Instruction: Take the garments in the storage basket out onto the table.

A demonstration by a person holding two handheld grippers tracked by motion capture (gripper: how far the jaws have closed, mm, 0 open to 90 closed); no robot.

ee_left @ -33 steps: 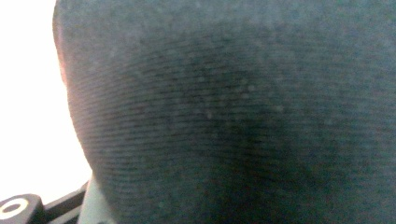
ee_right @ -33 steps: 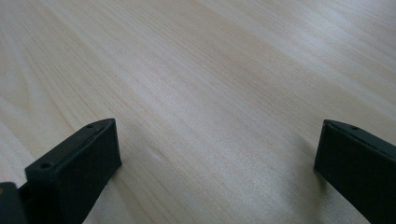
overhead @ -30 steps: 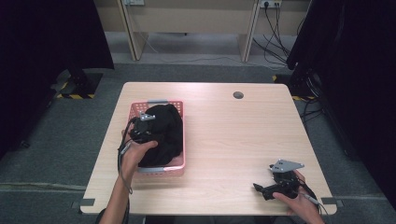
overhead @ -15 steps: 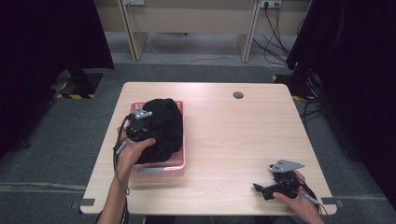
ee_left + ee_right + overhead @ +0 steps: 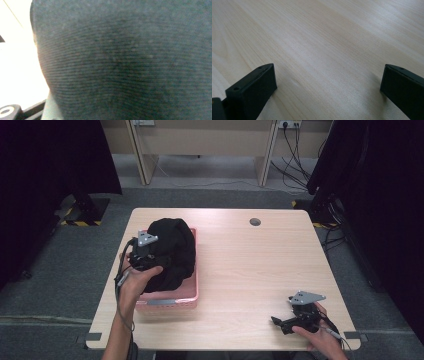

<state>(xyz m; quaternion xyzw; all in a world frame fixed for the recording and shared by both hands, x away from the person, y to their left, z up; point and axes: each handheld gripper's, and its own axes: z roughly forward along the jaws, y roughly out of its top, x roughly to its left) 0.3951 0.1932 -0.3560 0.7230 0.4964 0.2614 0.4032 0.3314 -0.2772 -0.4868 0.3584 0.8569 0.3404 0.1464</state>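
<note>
A black knitted garment [image 5: 173, 251] bulges up out of a pink basket [image 5: 168, 303] on the left of the wooden table [image 5: 250, 265]. My left gripper [image 5: 158, 263] is at the garment's left side, shut on its fabric, with the fingertips buried in the cloth. In the left gripper view the ribbed dark garment [image 5: 125, 62] sits close against the camera. My right gripper [image 5: 280, 323] rests on the table near the front right corner, pointing left. Its jaws stand wide apart over bare wood in the right gripper view [image 5: 327, 85], with nothing between them.
A small round dark cap [image 5: 255, 222] is set into the table near its far edge. Desk legs and cables stand on the grey floor beyond the table. Dark curtains hang at both sides.
My left gripper has risen and drifted slightly away from the person, lifting the black garment higher out of the basket. The right gripper has stayed put.
</note>
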